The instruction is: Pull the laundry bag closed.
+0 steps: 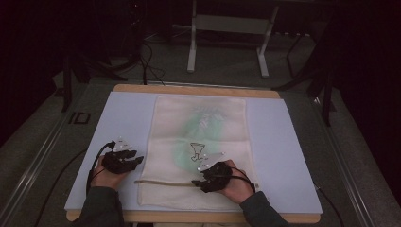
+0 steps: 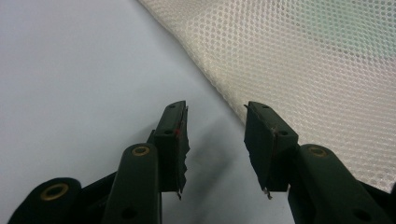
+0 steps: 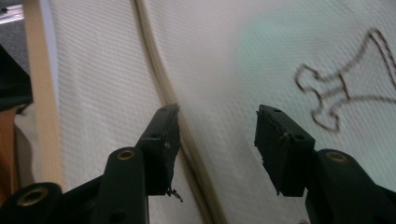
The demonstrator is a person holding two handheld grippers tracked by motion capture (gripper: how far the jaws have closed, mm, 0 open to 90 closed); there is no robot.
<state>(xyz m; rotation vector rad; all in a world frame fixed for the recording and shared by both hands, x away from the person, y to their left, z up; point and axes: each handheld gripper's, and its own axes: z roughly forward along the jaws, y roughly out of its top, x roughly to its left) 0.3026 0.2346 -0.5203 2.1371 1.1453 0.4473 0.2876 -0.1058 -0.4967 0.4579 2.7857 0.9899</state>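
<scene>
— How is the mesh bag [image 1: 201, 151] laid out, and why so?

— It is spread flat down the middle of the table [image 1: 283, 142], its length running from the far edge toward the near edge, so that both long sides can be reached. A zip or cord line [image 1: 163, 182] is seen across it close to the near edge, which looks to be the mouth.

— Where are the tongs kept?

— The left gripper [image 2: 215, 135] is held over bare table just beside the bag's left side, jaws parted wide with nothing between them, seemingly lined up for a pinch of that edge. The right gripper [image 3: 217, 140] is poised over the bag near its near right corner, jaws likewise wide and empty, straddling the seam [image 3: 163, 88]; an opening of the mouth is probably intended.

— Is anything kept inside?

— A pale green shape [image 1: 198, 127] is made out through the mesh around the middle; a garment is suspected, but it cannot be told for certain. A dark drawn motif [image 3: 345, 81] lies on the mesh.
</scene>
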